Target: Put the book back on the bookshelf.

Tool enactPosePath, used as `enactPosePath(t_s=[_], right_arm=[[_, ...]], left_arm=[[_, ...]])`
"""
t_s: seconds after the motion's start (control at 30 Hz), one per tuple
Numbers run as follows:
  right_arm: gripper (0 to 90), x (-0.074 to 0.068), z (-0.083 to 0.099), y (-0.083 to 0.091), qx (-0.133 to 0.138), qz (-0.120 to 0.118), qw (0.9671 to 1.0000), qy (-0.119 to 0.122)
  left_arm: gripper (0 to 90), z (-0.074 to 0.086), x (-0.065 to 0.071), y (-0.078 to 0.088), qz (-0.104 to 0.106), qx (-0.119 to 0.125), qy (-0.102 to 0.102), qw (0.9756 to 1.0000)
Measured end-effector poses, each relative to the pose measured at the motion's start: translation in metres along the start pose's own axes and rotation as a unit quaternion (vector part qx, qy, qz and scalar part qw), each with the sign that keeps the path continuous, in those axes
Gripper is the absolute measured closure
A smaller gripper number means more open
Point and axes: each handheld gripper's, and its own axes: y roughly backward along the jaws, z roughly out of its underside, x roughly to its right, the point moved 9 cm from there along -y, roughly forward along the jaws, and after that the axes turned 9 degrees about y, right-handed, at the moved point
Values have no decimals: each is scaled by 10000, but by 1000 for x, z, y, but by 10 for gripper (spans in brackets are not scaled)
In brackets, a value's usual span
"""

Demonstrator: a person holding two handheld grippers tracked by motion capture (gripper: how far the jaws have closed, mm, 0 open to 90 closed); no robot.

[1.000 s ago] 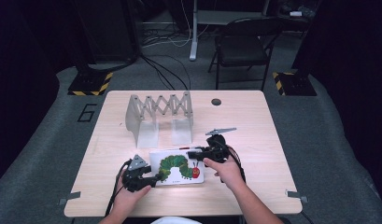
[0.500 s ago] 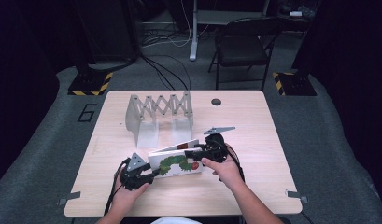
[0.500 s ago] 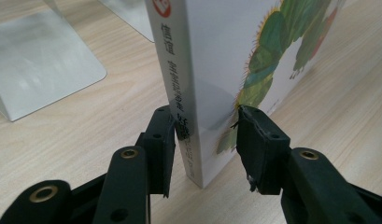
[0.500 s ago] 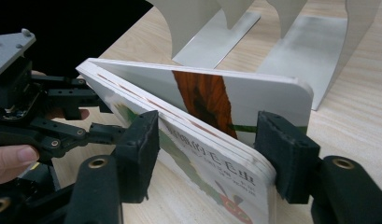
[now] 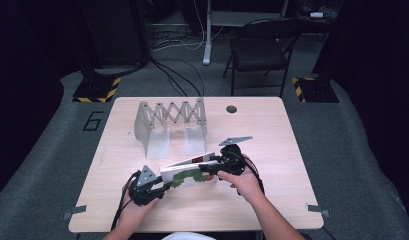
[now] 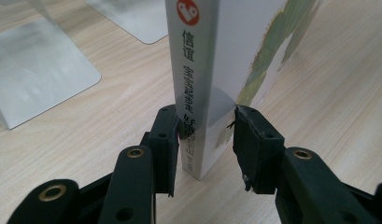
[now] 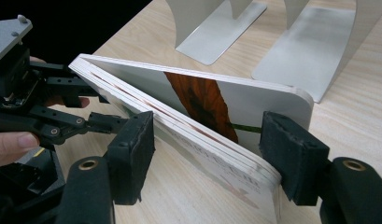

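Observation:
A board picture book with a green caterpillar on its cover stands tilted on its long edge near the table's front. My left gripper is at its spine end. In the left gripper view the jaws have just been closing, and the left gripper has its pads against both sides of the spine. My right gripper is at the other end. Its jaws have just been opening, and in the right gripper view the right gripper stands wide around the book's corner.
A metal accordion book rack with flat base plates stands behind the book, toward the table's middle. A round cable hole is near the table's far edge. A folding chair stands on the floor beyond.
The book lay flat on the table a second ago; it has tipped up onto its edge. The right jaws have spread apart. Both hands have stayed where they were.

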Motion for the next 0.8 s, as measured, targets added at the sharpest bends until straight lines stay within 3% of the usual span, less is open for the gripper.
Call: enactPosePath(t_s=[0.1, 0.43, 0.63, 0.8], right_arm=[[358, 1, 2, 2, -14, 24, 10000, 39], [358, 7, 6, 9, -8, 100, 9999, -27], [363, 11, 10, 9, -51, 187, 9998, -68], [369, 15, 15, 8, -86, 225, 9997, -70]], left_arm=[[611, 0, 0, 0, -41, 30, -9, 10000], [547, 1, 2, 1, 147, -5, 41, 9999], [473, -4, 0, 9, 186, 142, 109, 9997], [450, -6, -4, 6, 297, 67, 237, 9993]])
